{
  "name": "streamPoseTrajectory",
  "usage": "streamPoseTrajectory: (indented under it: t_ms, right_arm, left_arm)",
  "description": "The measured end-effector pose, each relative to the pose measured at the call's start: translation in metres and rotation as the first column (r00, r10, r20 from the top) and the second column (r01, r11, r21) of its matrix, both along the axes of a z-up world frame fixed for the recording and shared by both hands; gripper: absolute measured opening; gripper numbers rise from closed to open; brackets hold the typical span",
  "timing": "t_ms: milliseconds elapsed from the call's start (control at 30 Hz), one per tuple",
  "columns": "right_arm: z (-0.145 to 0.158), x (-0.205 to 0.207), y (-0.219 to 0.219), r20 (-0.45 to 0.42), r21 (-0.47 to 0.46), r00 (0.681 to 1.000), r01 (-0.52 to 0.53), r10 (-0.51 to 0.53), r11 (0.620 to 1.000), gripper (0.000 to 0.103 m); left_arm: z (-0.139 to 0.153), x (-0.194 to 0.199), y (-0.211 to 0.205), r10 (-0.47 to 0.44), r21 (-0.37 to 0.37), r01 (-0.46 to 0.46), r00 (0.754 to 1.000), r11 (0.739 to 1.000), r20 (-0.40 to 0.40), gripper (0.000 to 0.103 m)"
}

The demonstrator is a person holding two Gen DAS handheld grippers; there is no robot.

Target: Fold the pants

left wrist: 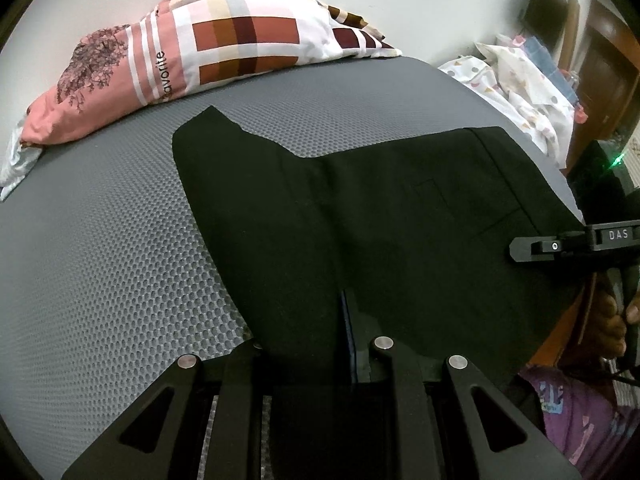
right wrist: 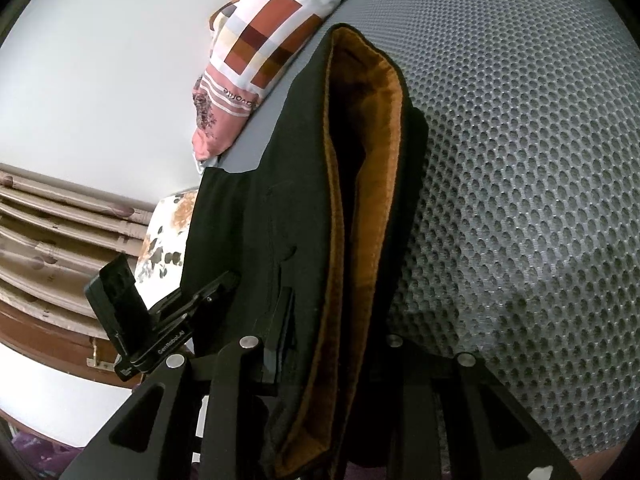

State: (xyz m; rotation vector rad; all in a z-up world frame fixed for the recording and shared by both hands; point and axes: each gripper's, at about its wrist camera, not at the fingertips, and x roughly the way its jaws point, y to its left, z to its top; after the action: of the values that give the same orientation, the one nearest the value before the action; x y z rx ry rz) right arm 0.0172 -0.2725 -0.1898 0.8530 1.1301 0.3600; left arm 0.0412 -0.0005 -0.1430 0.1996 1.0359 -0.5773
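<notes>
Black pants (left wrist: 360, 216) lie on the grey mesh mattress (left wrist: 104, 264), partly folded, with one end toward the pillow. My left gripper (left wrist: 312, 344) is shut on the near edge of the pants. My right gripper (right wrist: 320, 344) is shut on the waistband, whose brown lining (right wrist: 352, 208) shows along the opened edge of the pants (right wrist: 248, 208). The right gripper also shows in the left wrist view (left wrist: 560, 244) at the pants' right edge. The left gripper shows in the right wrist view (right wrist: 216, 292) at the pants' left edge.
A pink and brown checked pillow (left wrist: 192, 48) lies at the far side against the white wall. Patterned white bedding (left wrist: 520, 84) is piled at the right beyond the mattress edge. A wooden bed frame (right wrist: 48, 240) and floral cloth (right wrist: 164, 232) lie past the mattress.
</notes>
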Motion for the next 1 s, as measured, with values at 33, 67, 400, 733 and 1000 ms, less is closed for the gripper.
streamPoseTrajectory:
  t_ms: [33,67,400,733,1000]
  right_arm:
    - [0.000,0.001,0.000,0.001,0.002,1.000,0.000,0.000,1.000,0.024]
    - [0.001,0.001,0.001,0.001,0.002,1.000,-0.001,0.001,1.000,0.024]
    - [0.010,0.011,0.014,0.032,0.002,0.999,-0.027,0.027,1.000,0.024]
    - [0.018,0.025,0.023,0.045,-0.003,0.997,-0.065,0.065,0.998,0.023]
    - [0.019,0.026,0.029,0.056,-0.002,0.996,-0.067,0.067,0.998,0.023]
  left_arm:
    - [0.000,0.000,0.000,0.001,-0.002,-0.001,1.000,1.000,-0.001,0.018]
    - [0.001,0.001,0.001,0.003,-0.003,-0.003,1.000,1.000,0.000,0.018]
    - [0.008,0.011,0.014,0.043,-0.010,-0.043,0.999,0.999,0.006,0.018]
    - [0.014,0.017,0.025,0.081,-0.014,-0.081,0.997,0.997,0.014,0.018]
    - [0.018,0.021,0.032,0.098,-0.020,-0.098,0.995,0.995,0.019,0.018]
